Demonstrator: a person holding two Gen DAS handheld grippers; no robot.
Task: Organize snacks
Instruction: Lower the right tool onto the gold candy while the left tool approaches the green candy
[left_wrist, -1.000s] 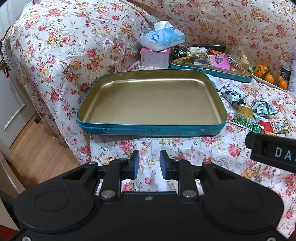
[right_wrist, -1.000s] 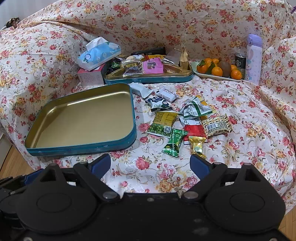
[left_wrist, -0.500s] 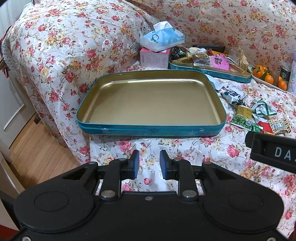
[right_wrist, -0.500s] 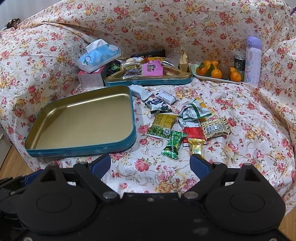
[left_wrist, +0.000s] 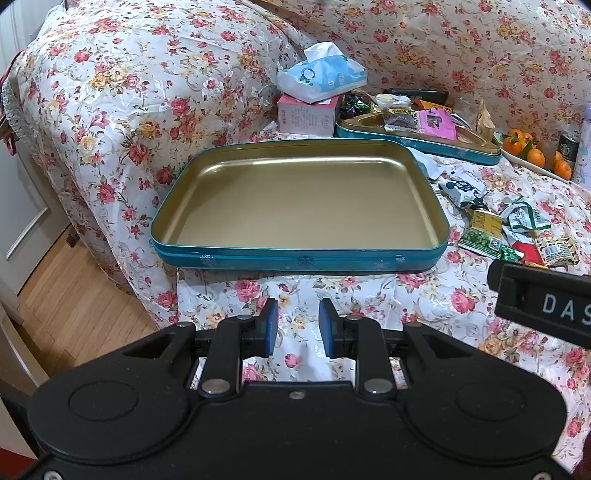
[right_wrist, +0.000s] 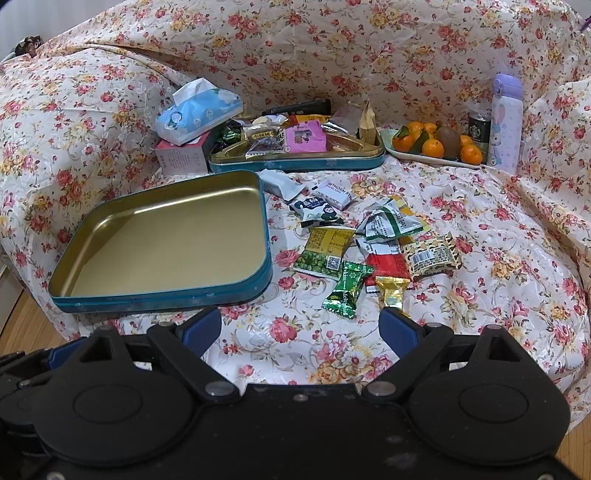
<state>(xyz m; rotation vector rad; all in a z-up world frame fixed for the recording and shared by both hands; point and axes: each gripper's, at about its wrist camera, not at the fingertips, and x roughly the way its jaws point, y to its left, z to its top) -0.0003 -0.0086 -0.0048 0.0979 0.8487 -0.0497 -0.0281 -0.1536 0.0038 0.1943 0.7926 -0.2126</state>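
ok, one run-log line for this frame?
phase: pre-pick | left tool: open, nothing held | right tool: open, nothing held | empty tin: no snacks inside | loose snacks: on cover beside tin

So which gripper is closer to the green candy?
Right. The right gripper hangs open just in front of the green candy; the left gripper sits before the empty tin, further off.
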